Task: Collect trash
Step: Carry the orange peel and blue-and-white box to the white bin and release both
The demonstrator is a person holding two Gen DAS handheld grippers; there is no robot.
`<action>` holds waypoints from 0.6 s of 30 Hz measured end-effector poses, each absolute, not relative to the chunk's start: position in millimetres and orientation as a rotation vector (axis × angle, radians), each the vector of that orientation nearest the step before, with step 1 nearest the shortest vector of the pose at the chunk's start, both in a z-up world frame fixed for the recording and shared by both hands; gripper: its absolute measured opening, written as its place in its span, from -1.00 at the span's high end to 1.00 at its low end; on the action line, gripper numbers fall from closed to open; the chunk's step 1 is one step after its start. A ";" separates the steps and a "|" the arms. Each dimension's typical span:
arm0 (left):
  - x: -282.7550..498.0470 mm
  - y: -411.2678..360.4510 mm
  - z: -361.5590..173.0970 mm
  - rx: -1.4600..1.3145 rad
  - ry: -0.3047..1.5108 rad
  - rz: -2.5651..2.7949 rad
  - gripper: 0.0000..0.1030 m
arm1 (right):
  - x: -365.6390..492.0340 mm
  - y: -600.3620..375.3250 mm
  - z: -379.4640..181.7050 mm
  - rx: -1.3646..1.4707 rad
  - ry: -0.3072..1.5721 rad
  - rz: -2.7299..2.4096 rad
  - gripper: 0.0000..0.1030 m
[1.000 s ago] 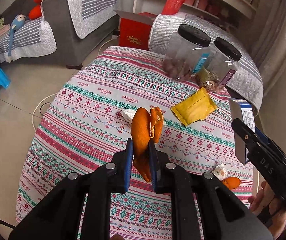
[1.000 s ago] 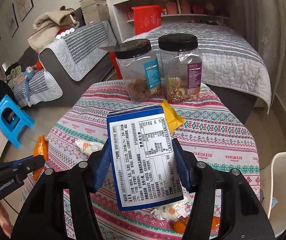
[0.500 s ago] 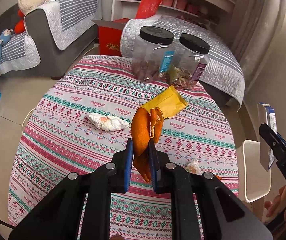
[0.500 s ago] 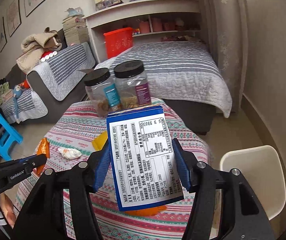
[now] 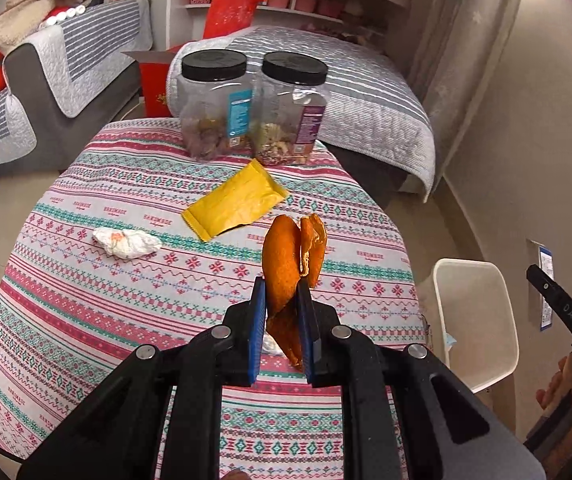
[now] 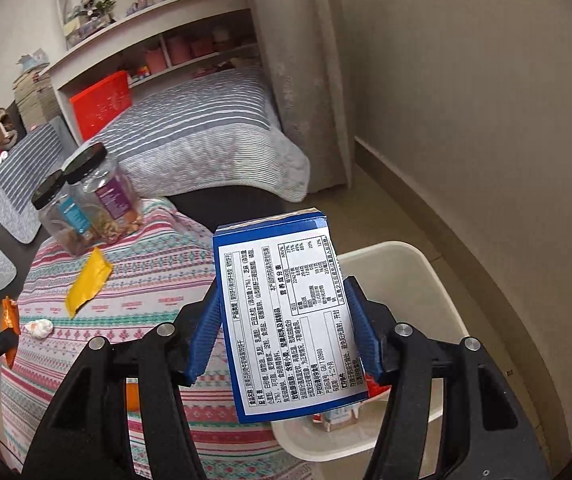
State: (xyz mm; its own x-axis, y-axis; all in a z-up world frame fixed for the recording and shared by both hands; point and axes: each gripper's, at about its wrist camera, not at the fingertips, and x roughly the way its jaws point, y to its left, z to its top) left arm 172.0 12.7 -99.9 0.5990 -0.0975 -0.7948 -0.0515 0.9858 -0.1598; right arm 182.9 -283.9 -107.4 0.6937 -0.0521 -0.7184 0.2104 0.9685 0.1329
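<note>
Left tool [image 5: 279, 316] is clamped on an orange peel [image 5: 292, 256], held above the table [image 5: 86, 280]. Right tool [image 6: 284, 332] squeezes a blue box [image 6: 286, 316] over the white bin [image 6: 418, 280] beside the table. A yellow packet [image 5: 236, 204] and crumpled tissue [image 5: 126, 242] lie on the cloth.

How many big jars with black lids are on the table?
2. The clear plastic jar with the blue label stands at the far edge of the patterned tablecloth; the clear plastic jar with the purple label stands right beside it. None looks hidden.
</note>
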 end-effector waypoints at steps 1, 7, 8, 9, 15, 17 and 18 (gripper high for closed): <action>172.2 5.8 -100.5 -0.169 0.930 -0.037 0.70 | 179.5 -289.3 -108.8 0.213 0.796 -0.163 -0.12; 176.8 -52.9 -103.7 -0.157 0.931 -0.139 0.70 | 162.8 -322.8 -105.4 0.195 0.770 -0.261 -0.67; 177.2 -63.4 -104.3 -0.161 0.933 -0.161 0.70 | 159.2 -328.6 -104.2 0.195 0.764 -0.280 -0.76; 177.3 -73.8 -104.8 -0.164 0.934 -0.181 0.70 | 154.9 -335.7 -103.1 0.198 0.757 -0.301 -0.81; 172.7 -140.5 -111.7 -0.122 0.931 -0.304 0.70 | 136.8 -370.3 -97.3 0.233 0.739 -0.371 -0.86; 172.3 -156.1 -115.1 -0.113 0.936 -0.332 0.70 | 130.6 -378.7 -94.6 0.232 0.733 -0.386 -0.86; 172.4 -163.4 -116.6 -0.107 0.937 -0.341 0.70 | 128.1 -382.7 -93.9 0.229 0.732 -0.395 -0.86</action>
